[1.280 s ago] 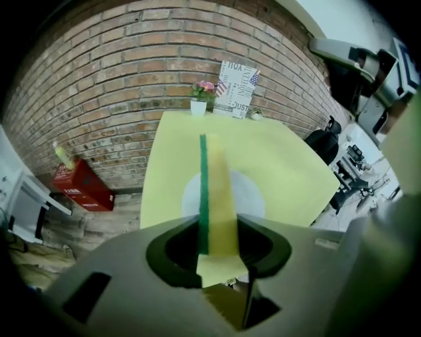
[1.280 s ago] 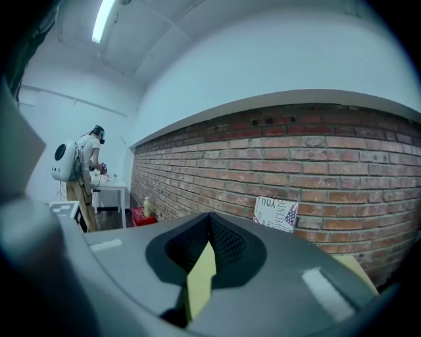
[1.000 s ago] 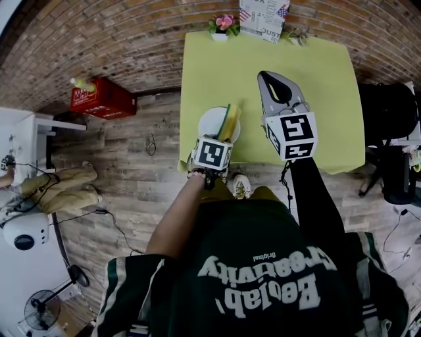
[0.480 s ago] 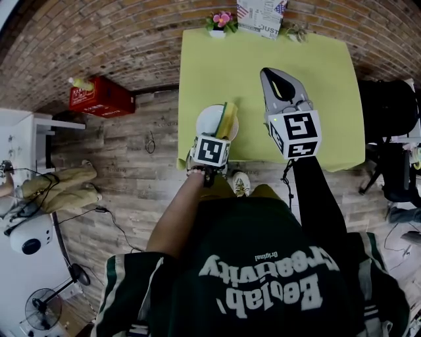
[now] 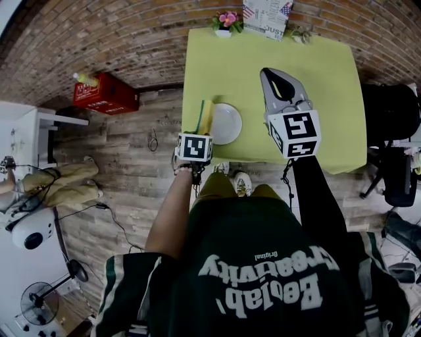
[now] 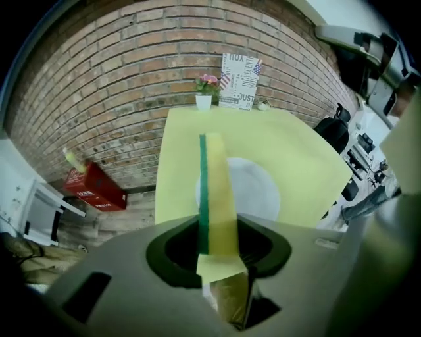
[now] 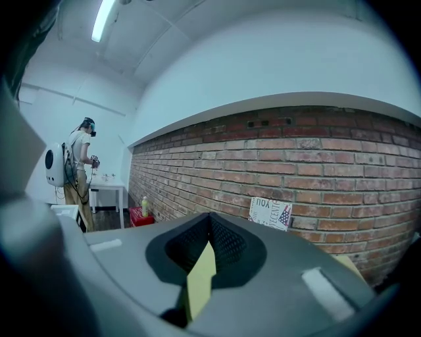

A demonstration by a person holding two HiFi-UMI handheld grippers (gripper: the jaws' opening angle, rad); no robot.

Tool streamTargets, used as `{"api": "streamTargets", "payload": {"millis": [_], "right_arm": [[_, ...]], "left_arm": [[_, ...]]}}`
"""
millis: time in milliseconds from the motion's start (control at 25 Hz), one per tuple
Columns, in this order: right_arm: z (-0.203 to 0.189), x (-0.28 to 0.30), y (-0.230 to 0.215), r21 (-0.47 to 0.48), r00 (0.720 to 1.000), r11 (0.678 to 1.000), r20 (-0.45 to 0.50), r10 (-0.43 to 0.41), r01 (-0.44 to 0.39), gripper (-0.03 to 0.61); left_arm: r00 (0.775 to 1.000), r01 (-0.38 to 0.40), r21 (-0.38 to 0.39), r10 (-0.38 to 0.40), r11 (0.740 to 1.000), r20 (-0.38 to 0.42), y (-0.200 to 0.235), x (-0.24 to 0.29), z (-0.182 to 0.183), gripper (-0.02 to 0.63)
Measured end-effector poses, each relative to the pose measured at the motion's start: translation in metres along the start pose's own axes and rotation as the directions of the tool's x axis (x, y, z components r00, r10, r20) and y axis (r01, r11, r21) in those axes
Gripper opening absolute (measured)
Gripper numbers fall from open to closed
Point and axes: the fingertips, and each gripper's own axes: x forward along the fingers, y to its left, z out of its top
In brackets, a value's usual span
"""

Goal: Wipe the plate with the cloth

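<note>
The cloth [image 5: 205, 117] is a flat yellow pad with a dark green strip down one side. It is held on edge and sticks straight out from the left gripper [image 5: 202, 129], whose jaws are clenched on its near end; the left gripper view shows the cloth [image 6: 217, 197] pinched in the slot of the left gripper [image 6: 217, 245], green side to the left. It hangs over the left edge of the table [image 5: 296, 79], just beside the left rim of the plate [image 5: 225, 124]; whether it touches the rim I cannot tell. The plate is plain white, round and bare, and lies near the front-left corner of the yellow-green table [image 6: 177, 151]. In the left gripper view the plate [image 6: 260, 191] shows partly behind the cloth. The right gripper [image 5: 280, 82] hovers over the middle of the table, well apart from the plate, tilted up toward the brick wall. Its jaws are drawn together on neither plate nor cloth, and only a thin pale yellow sliver shows in the slot of the right gripper [image 7: 209, 245]. There is one cloth, one plate and two grippers. Along the far edge stand one flower pot [image 5: 227, 23] and one printed card [image 5: 266, 14]. One red crate [image 5: 105, 95] sits on the floor to the left.
</note>
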Motion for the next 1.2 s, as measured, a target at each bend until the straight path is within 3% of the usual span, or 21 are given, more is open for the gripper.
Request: {"api": "streamTargets", "payload": {"millis": [120, 280, 440, 640, 840, 1080, 1200], "right_arm": [[0.003, 0.0, 0.006, -0.006, 1.0, 1.0, 0.006, 0.007, -0.007, 0.012], [0.008, -0.002, 0.012, -0.03, 1.0, 1.0, 0.009, 0.005, -0.005, 0.012], [0.014, -0.007, 0.018, -0.033, 1.0, 0.999, 0.022, 0.002, -0.001, 0.012], [0.023, -0.014, 0.02, -0.052, 0.999, 0.998, 0.045, -0.029, 0.031, 0.012], [0.04, -0.021, 0.026, -0.046, 0.996, 0.998, 0.081, -0.032, 0.036, 0.012], [0.049, -0.031, 0.025, -0.046, 0.994, 0.997, 0.097, -0.049, 0.054, 0.012], [0.052, -0.034, 0.026, -0.055, 0.993, 0.996, 0.104, -0.058, 0.064, 0.011]], "left_arm": [[1.0, 0.015, 0.002, -0.015, 1.0, 0.024, -0.002, 0.002, 0.001, 0.135], [0.991, -0.019, 0.015, 0.016, 1.0, 0.137, 0.002, -0.017, 0.025, 0.135], [0.958, -0.065, -0.01, 0.066, 0.998, 0.28, 0.013, -0.059, 0.058, 0.135], [0.862, -0.146, 0.033, 0.111, 0.989, 0.495, 0.02, -0.123, 0.11, 0.137], [0.725, -0.21, 0.062, 0.113, 0.976, 0.679, 0.017, -0.183, 0.144, 0.137], [0.612, -0.167, 0.051, 0.063, 0.985, 0.788, 0.005, -0.233, 0.165, 0.137], [0.569, -0.169, 0.06, 0.048, 0.984, 0.821, 0.002, -0.25, 0.172, 0.137]]}}
